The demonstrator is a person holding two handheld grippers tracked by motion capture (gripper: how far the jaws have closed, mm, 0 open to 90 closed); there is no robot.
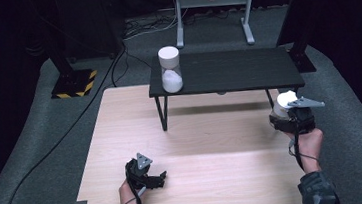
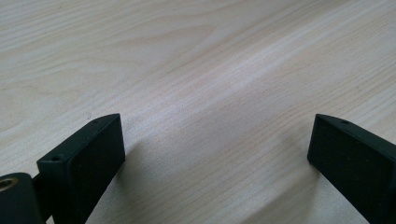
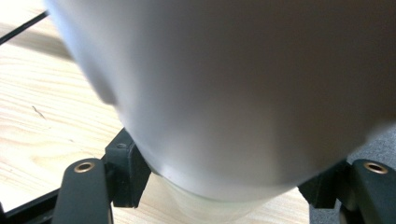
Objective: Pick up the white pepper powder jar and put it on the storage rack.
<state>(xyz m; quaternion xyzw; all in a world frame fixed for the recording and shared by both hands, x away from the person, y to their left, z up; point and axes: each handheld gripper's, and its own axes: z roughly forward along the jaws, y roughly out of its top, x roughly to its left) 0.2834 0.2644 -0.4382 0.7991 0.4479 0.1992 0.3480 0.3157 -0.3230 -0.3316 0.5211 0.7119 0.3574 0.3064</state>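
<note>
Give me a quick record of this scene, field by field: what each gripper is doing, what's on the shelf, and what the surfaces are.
left gripper: open, nothing between the jaws, low over the wooden table near its front edge
right gripper: shut on a white container, at the table's right edge
black shelf: stands on thin legs at the far side of the table
jar: white lid, clear wall, white contents at the bottom, upright on the shelf's left end
floor: grey carpet with cables

1. A white-lidded jar [image 1: 285, 103] is held clamped in the right gripper [image 1: 290, 114], off the tabletop [image 1: 213, 144] near its right edge
2. In the right gripper view, its pale, blurred body [image 3: 243, 93] is seen close up between the jaws
</note>
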